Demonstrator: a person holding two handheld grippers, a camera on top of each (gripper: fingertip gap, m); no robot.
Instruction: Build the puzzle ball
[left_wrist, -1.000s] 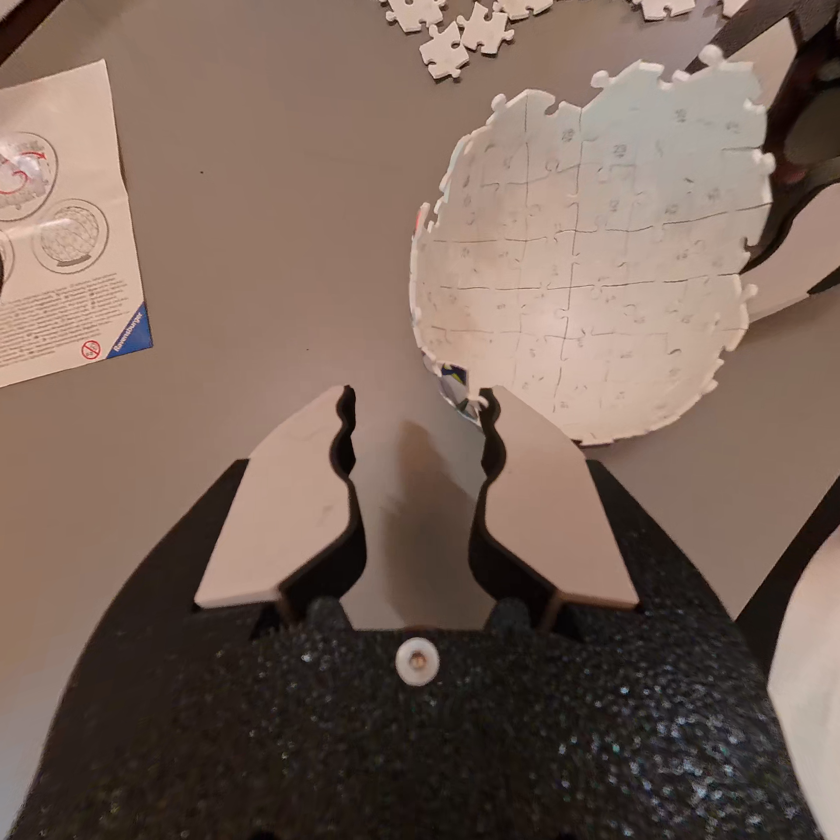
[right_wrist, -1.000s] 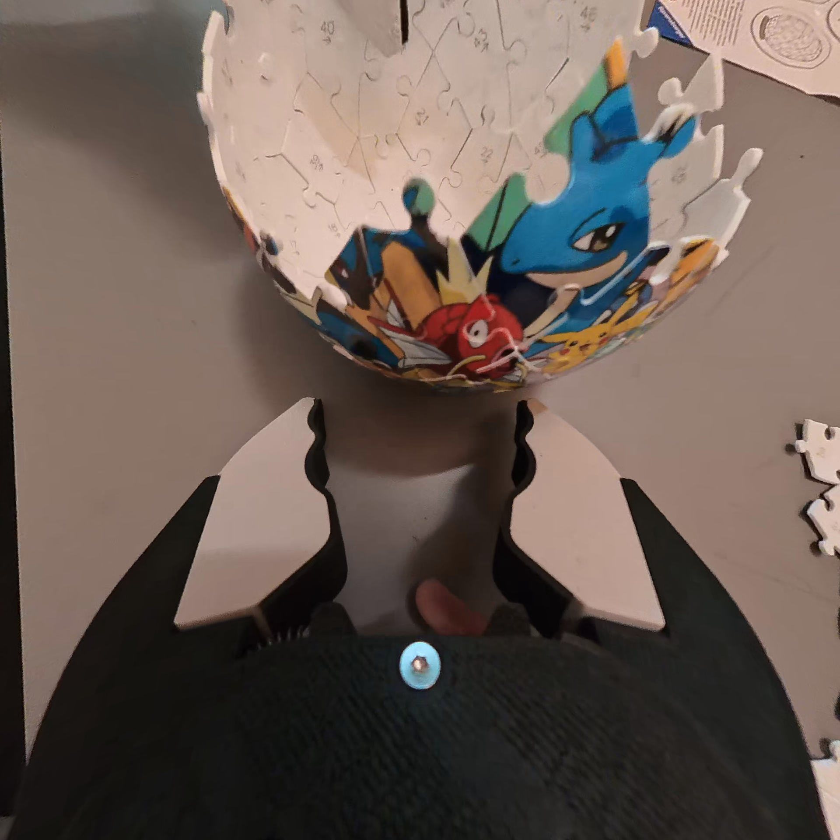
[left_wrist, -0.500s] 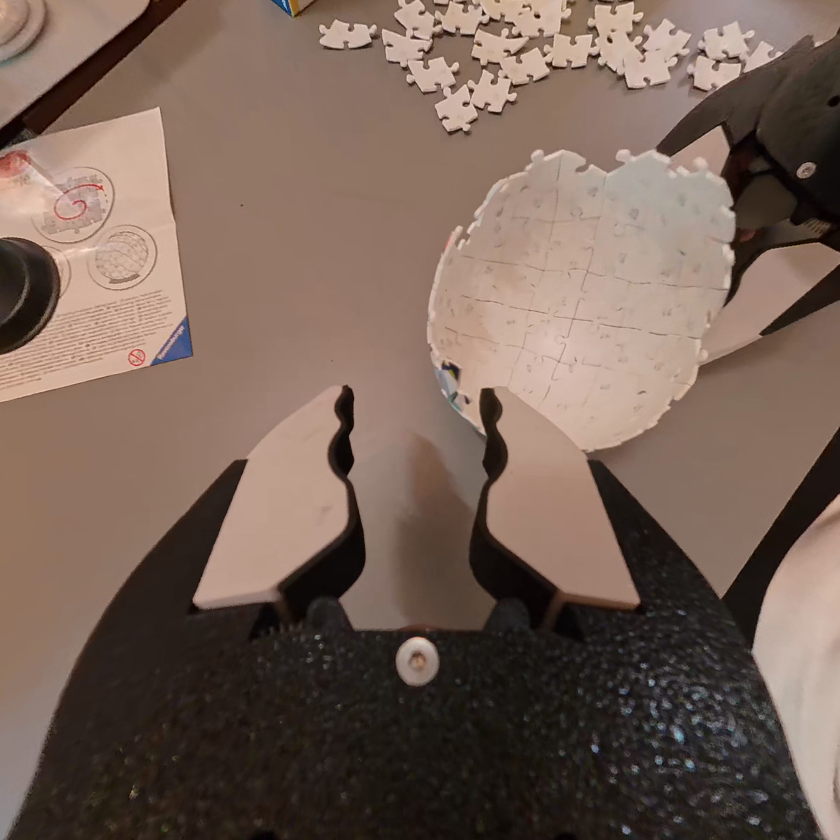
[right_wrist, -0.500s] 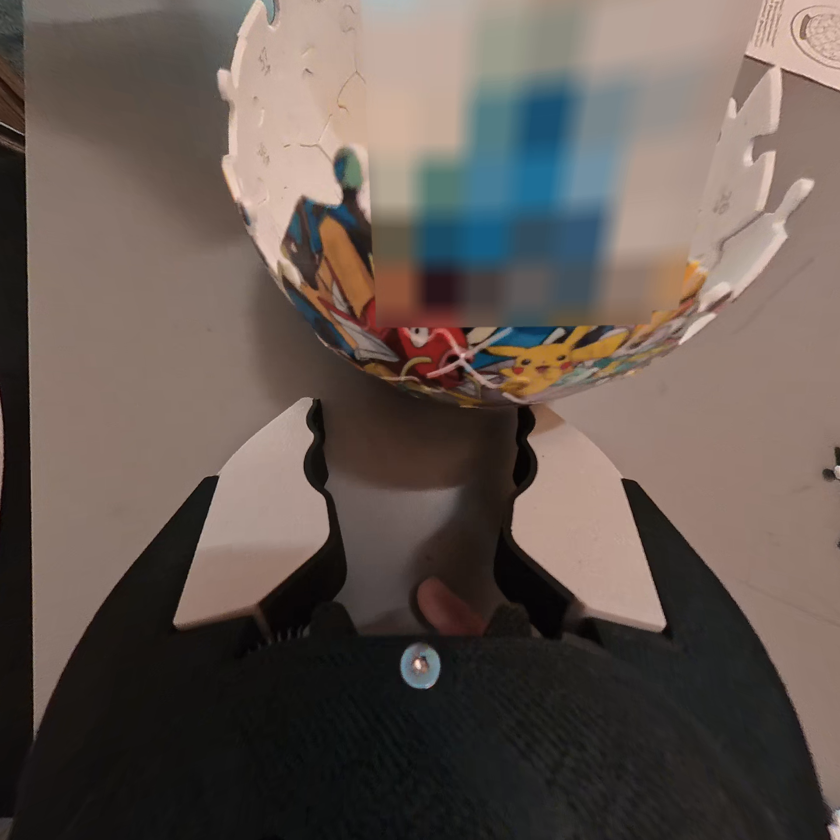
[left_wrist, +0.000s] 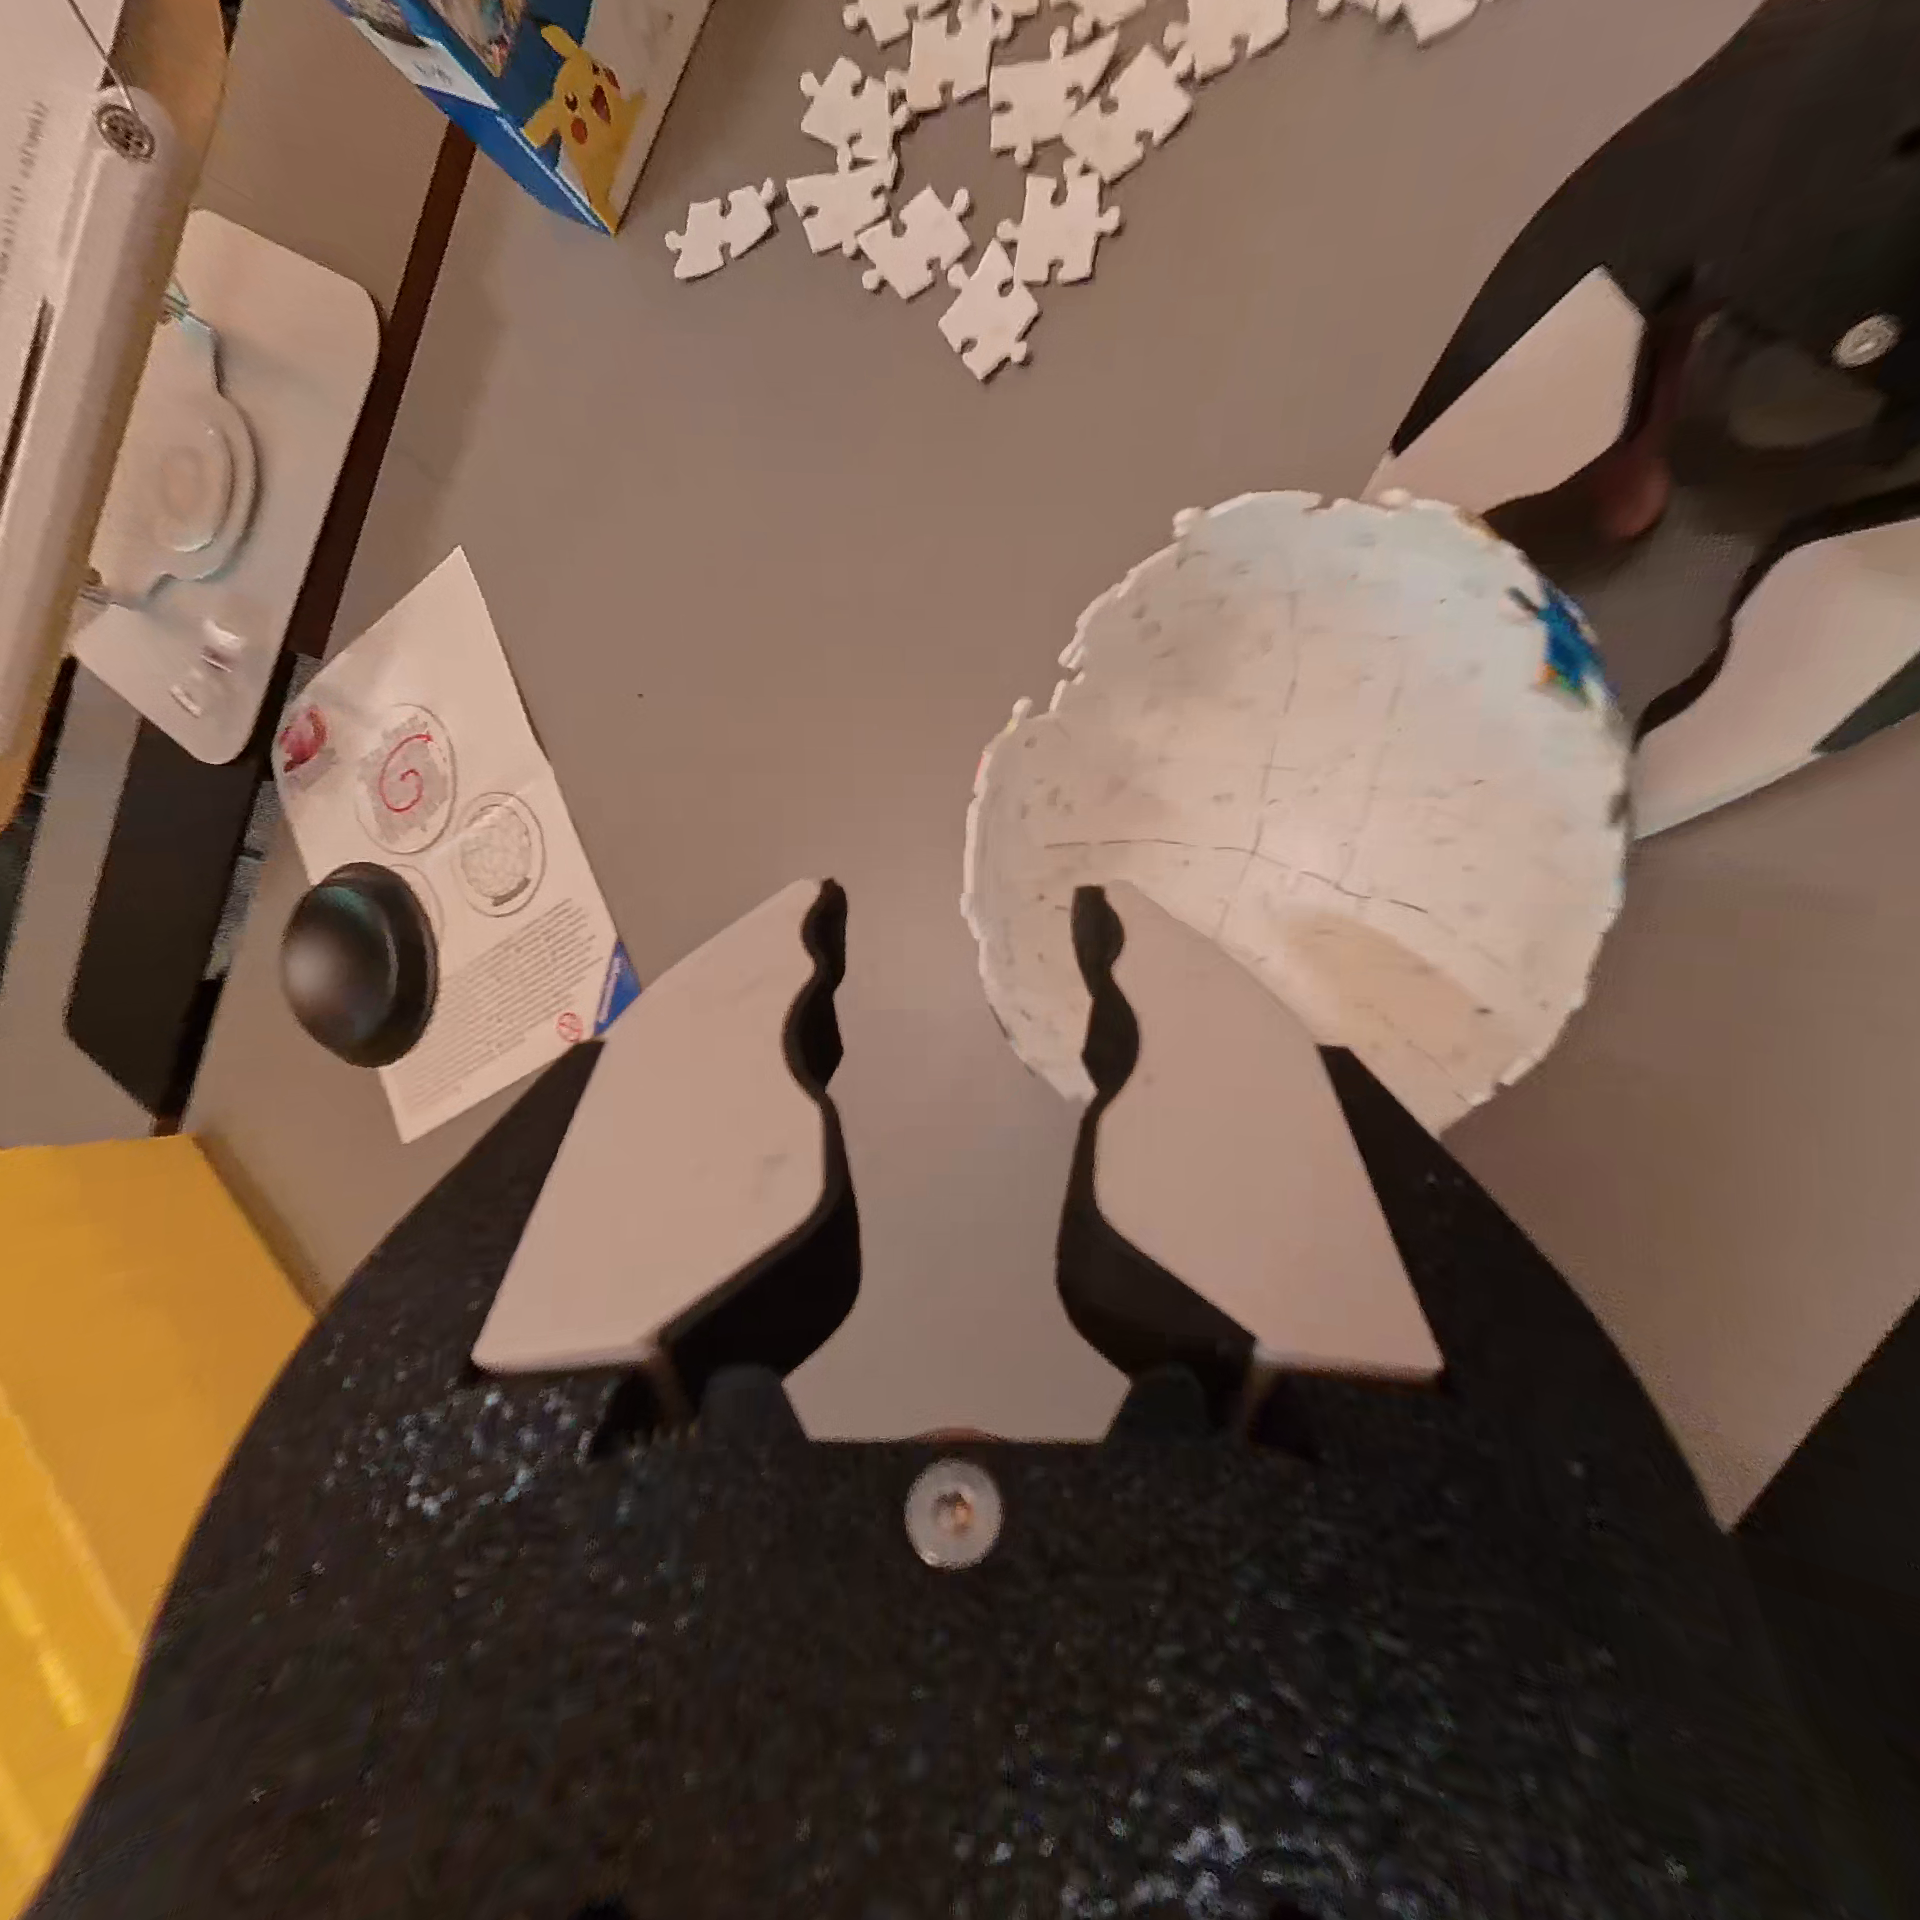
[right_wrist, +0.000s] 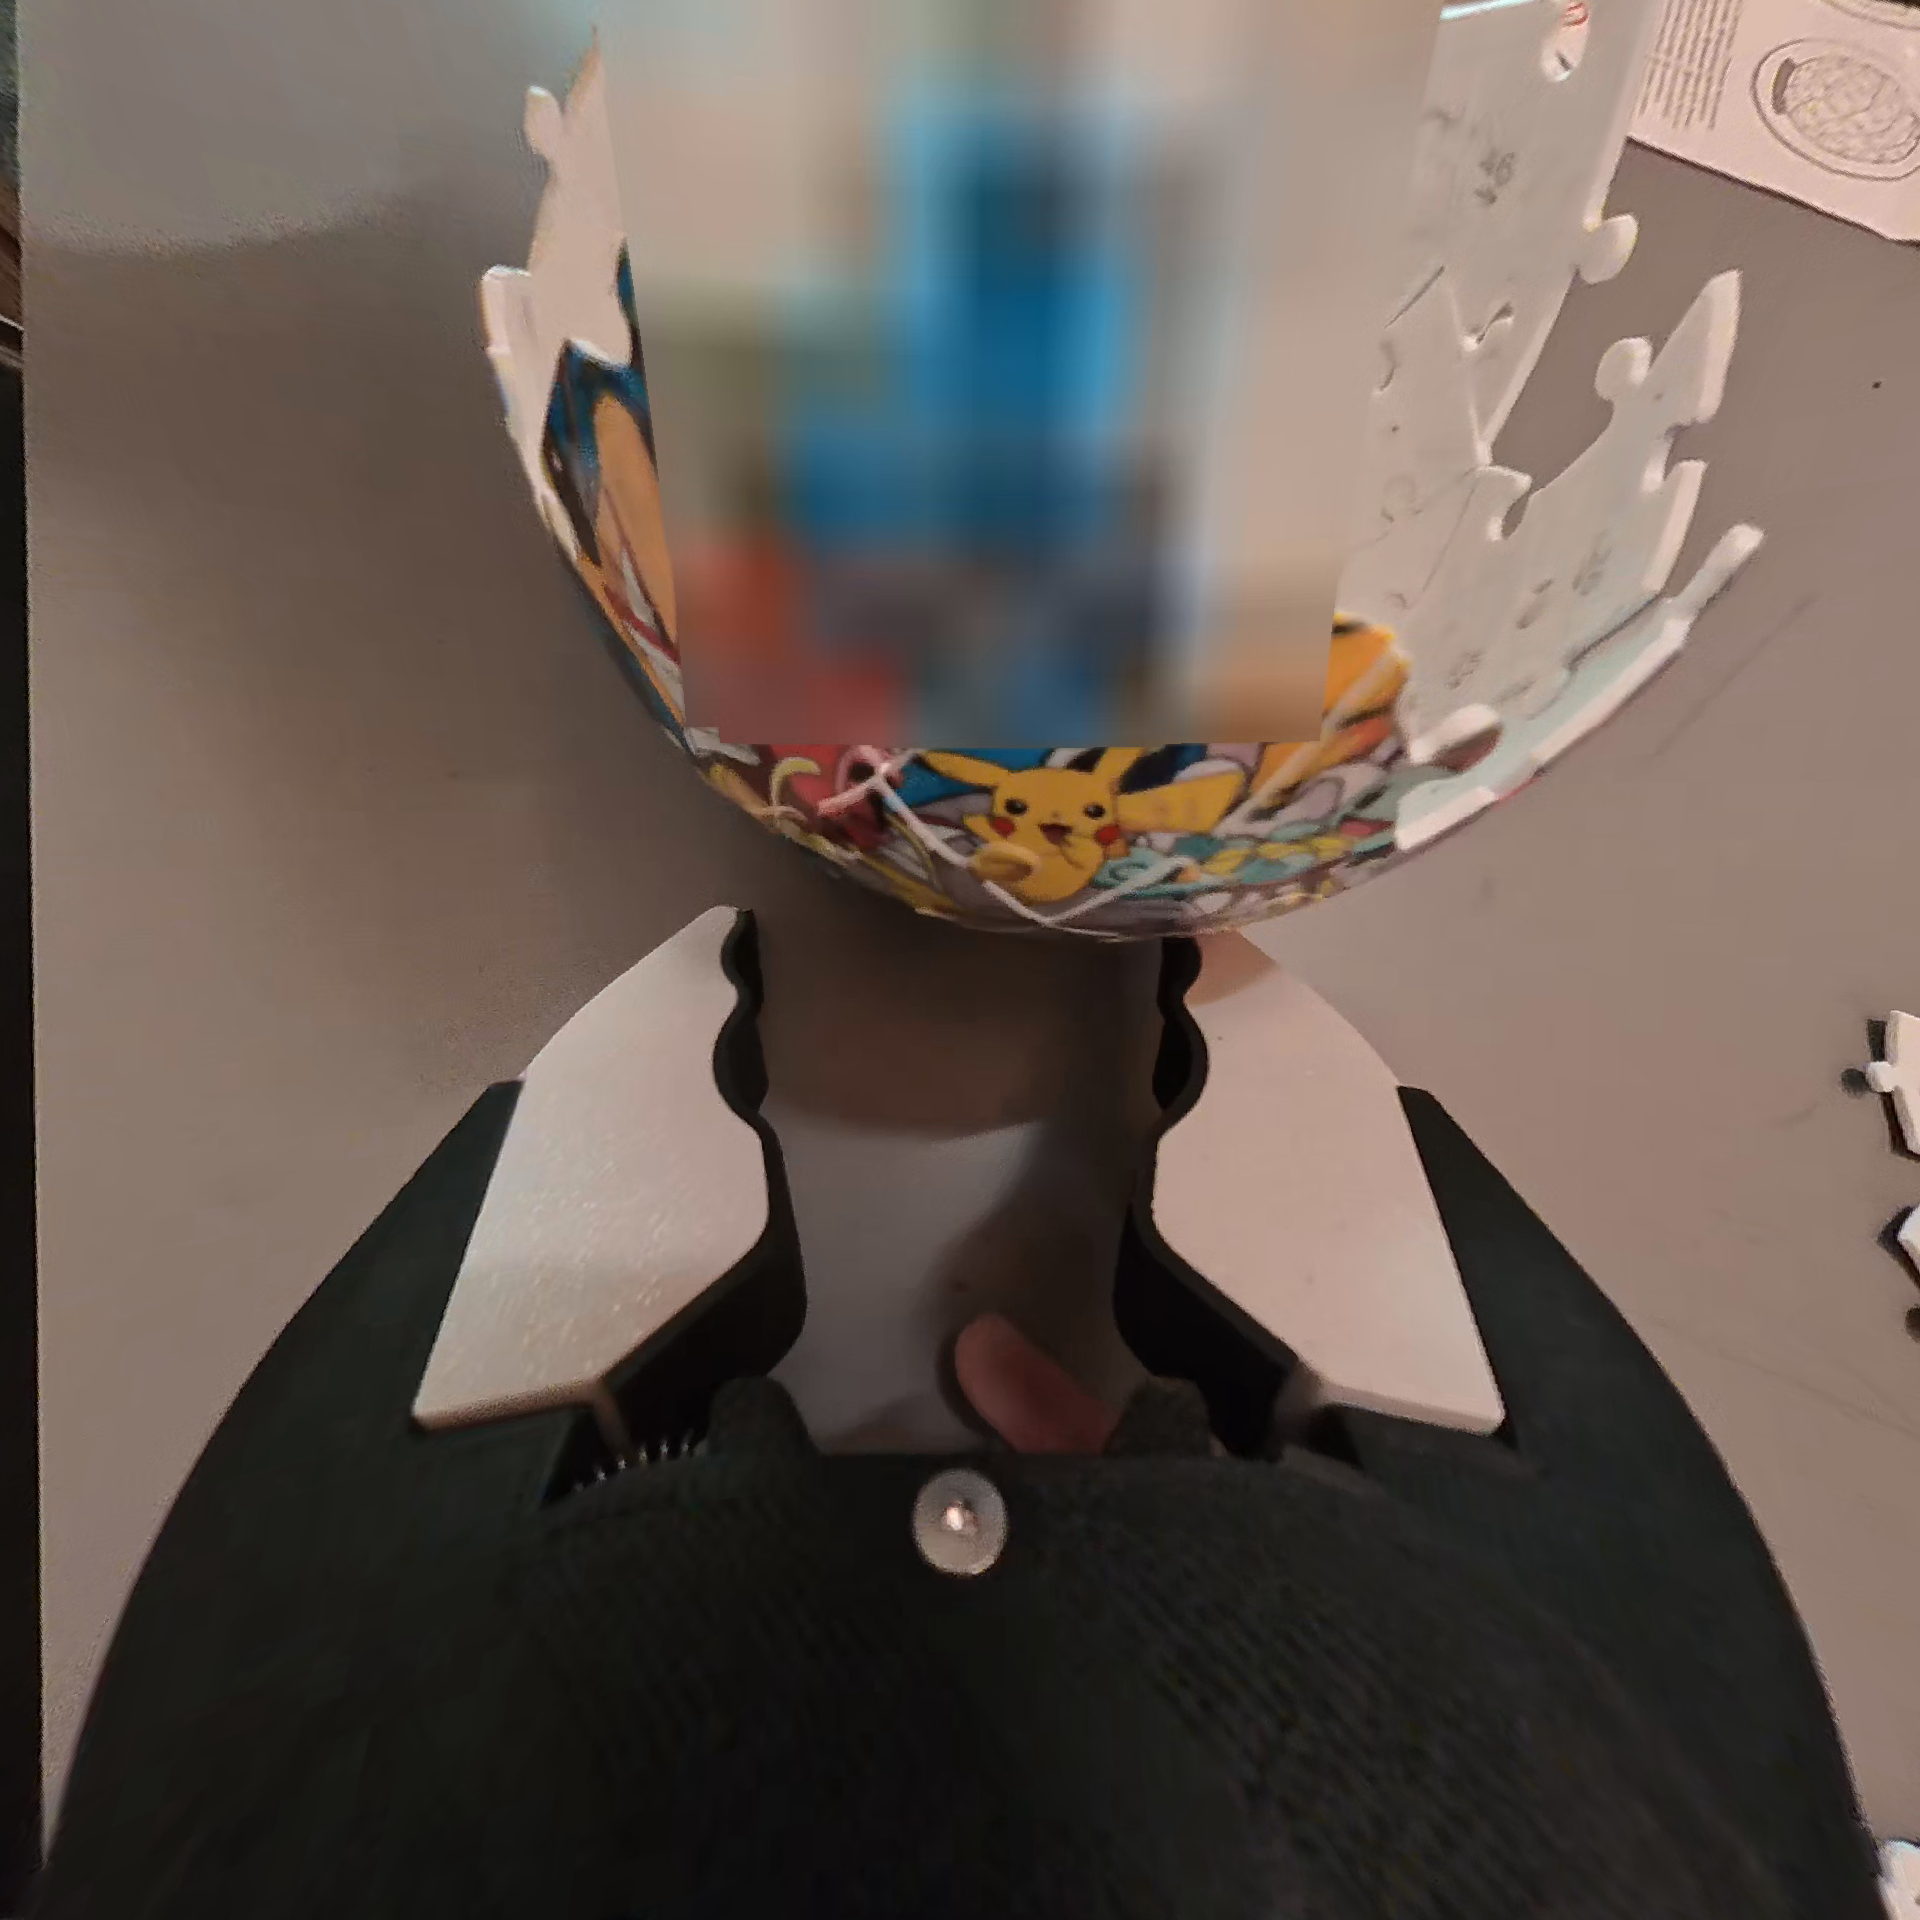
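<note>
Resting on grey bench (left_wrist: 790, 582): half-built white-backed cartoon-printed puzzle-ball shell (left_wrist: 1309, 790). Left hand-held gripper (left_wrist: 954, 935) agape, empty; right hand-held gripper (right_wrist: 961, 940) agape, empty, beside shell. Steady shell gently; fetch loose white puzzle pieces (left_wrist: 977, 208) beyond shell.

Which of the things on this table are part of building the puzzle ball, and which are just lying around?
Part of the job:
- half-built puzzle ball
- loose white puzzle pieces
- instruction sheet
- left gripper and right gripper, both open and empty

Lying about:
- black round knob resting on the sheet
- puzzle box
- yellow box
- clear plastic tray
</note>
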